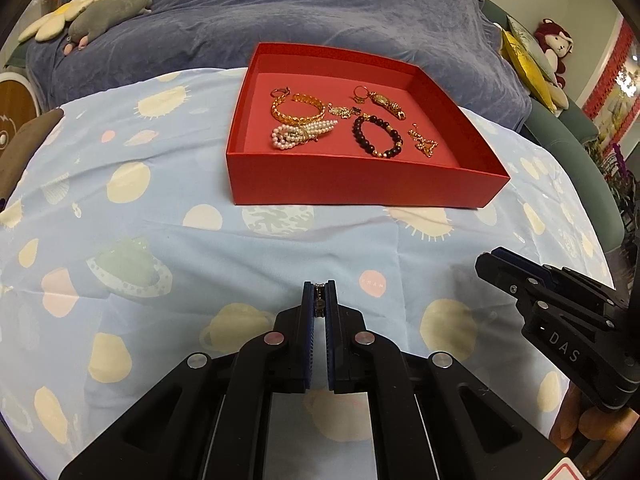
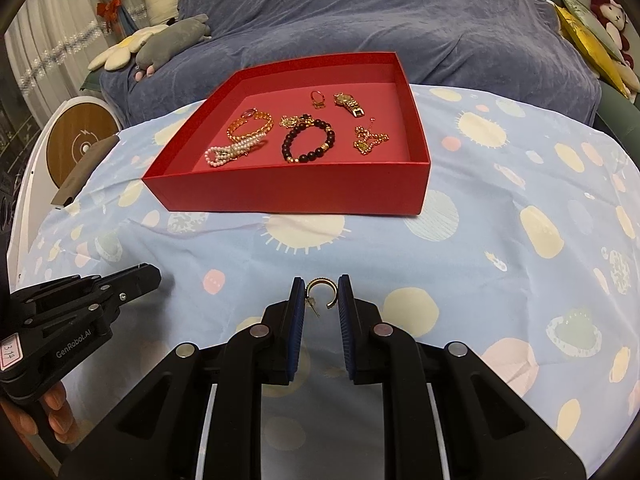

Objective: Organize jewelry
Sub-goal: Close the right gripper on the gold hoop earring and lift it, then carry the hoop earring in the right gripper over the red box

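Observation:
A red box (image 1: 352,190) (image 2: 280,196) stands on the patterned blue cloth and holds several pieces: a gold chain bracelet (image 1: 298,110) (image 2: 250,124), a pearl strand (image 1: 300,134) (image 2: 234,150), a dark bead bracelet (image 1: 378,136) (image 2: 308,140), a gold watch (image 1: 388,104) (image 2: 350,103), rings and small gold chains. My left gripper (image 1: 319,294) is shut on a small gold earring (image 1: 319,300), held edge-on above the cloth in front of the box. My right gripper (image 2: 322,290) is shut on a gold hoop earring (image 2: 322,292), also in front of the box.
The cloth-covered table (image 1: 160,240) (image 2: 500,240) has a blue-covered sofa (image 1: 320,12) behind it with plush toys (image 1: 108,8) and cushions (image 2: 588,36). The right gripper shows at the right of the left wrist view (image 1: 560,300); the left gripper shows at the left of the right wrist view (image 2: 80,300).

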{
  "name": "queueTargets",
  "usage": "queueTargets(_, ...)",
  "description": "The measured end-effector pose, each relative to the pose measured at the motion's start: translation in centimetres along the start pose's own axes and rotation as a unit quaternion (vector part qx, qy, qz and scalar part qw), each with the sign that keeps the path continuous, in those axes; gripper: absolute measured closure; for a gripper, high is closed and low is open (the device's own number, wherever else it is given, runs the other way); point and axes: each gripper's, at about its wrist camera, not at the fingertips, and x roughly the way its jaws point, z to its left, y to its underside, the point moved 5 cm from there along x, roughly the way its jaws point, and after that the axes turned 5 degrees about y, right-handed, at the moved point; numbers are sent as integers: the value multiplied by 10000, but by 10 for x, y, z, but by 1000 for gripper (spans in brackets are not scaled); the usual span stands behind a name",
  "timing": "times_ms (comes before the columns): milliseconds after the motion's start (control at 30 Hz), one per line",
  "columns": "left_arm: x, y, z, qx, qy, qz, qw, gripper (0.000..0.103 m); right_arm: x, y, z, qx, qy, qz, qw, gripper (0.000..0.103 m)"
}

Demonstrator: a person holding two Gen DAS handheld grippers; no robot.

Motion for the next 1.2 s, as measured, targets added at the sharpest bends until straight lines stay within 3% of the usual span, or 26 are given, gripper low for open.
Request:
queueTargets(433, -19, -31, -4, -68, 30, -373, 9993, 100, -16, -39, 18, 200, -241, -385, 9988, 87)
queueTargets(767, -28, -89, 2, -13, -143, -694, 9975, 100, -14, -89, 15, 101, -156, -593, 9981, 87)
queueTargets(1033, 2, -147, 14, 106, -290, -840, 9960, 100, 24, -133, -4, 350, -86, -621, 9974, 87)
queueTargets(1200, 28, -168, 18, 118, -298, -796, 9963, 100, 47, -147, -6, 386, -129, -615, 9973, 87)
